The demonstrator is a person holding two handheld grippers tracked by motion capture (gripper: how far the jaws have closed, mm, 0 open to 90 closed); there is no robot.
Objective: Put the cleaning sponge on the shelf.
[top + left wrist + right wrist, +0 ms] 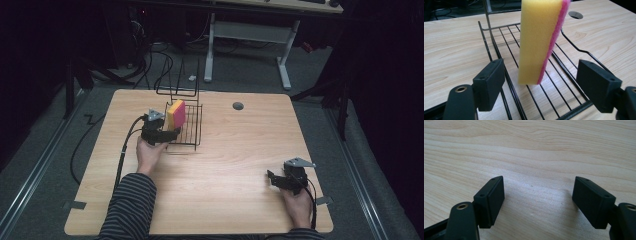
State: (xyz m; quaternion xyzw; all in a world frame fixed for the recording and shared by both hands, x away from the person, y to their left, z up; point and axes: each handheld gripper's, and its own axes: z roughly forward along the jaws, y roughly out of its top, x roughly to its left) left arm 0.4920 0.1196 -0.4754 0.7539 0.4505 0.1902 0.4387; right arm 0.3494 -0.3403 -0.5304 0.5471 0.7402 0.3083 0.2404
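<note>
Left tongs [172, 134] and right tongs [272, 178] both gape wide, forearms low.

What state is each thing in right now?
Sponge: upright on edge in the rack, free of both pads.
Rack: on the table, holding the sponge.
Left tool: open, astride the sponge.
Right tool: open, nothing between its jaws, over the bare table.

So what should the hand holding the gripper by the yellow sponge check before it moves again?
1. Left gripper let go of the sponge: ok, both pads stand clear of it.
2. Sponge inside the wire rack: ok.
3. Sponge standing steady on its end: cannot tell; it looks a bit tilted.
4. Way back out free of rack wires: not ok, a wire runs just beside the jaw on the view's left.
5. Right gripper out of the way: ok, open on bare table.
</note>
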